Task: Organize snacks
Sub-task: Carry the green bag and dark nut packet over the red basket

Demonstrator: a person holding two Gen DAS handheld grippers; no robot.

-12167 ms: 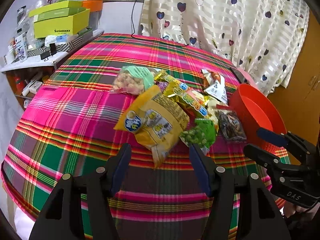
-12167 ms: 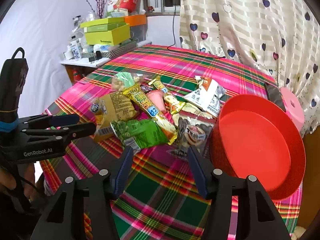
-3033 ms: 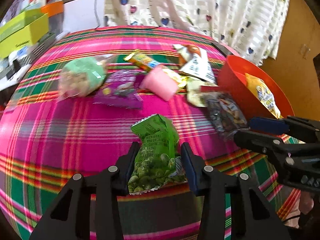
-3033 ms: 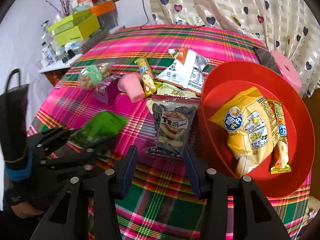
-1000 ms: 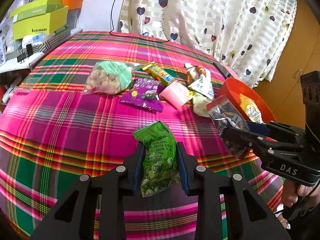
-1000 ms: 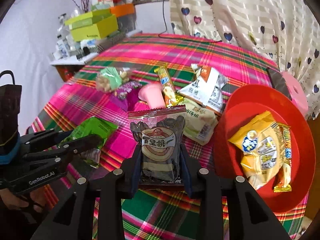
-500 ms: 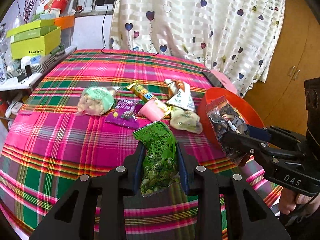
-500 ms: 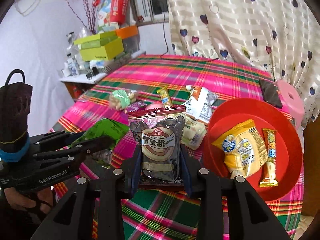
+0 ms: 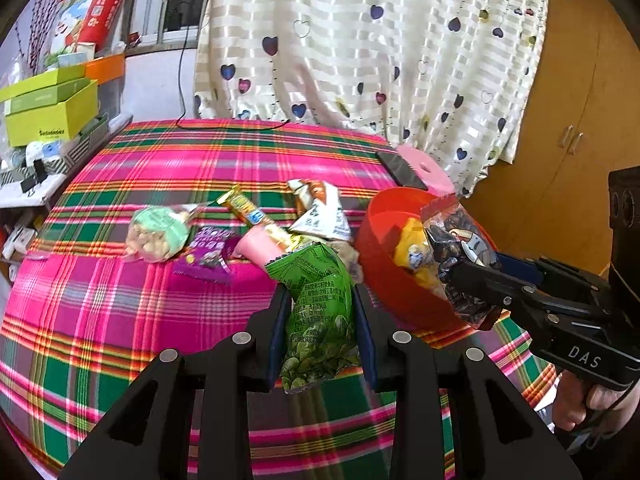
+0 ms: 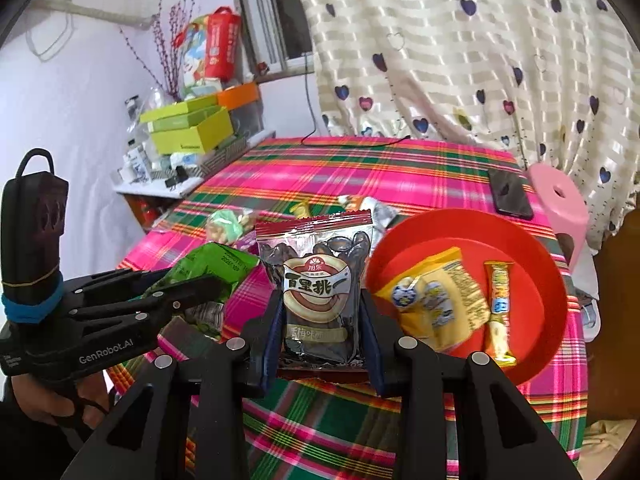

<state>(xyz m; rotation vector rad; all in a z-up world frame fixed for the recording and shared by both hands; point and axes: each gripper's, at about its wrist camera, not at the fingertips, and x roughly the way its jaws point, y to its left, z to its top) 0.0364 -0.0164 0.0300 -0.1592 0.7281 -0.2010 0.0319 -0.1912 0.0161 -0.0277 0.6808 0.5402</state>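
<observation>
Right tongs [image 10: 320, 320] gripping dark snack packet [image 10: 318, 284], red bowl [image 10: 536, 240] beside

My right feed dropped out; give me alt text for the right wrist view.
The right tongs grip a dark snack bag upright, beside a red bowl holding a yellow bag. The left tongs hold a green bag.

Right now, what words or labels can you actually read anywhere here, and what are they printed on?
"DAS": side of the right tool.
"GenRobot.AI": side of the left tool.
"百里挑一": dark snack packet held in the right tool.
Green snack packet in the left tool: print too small.
Yellow-green box: lettering blurred.
</observation>
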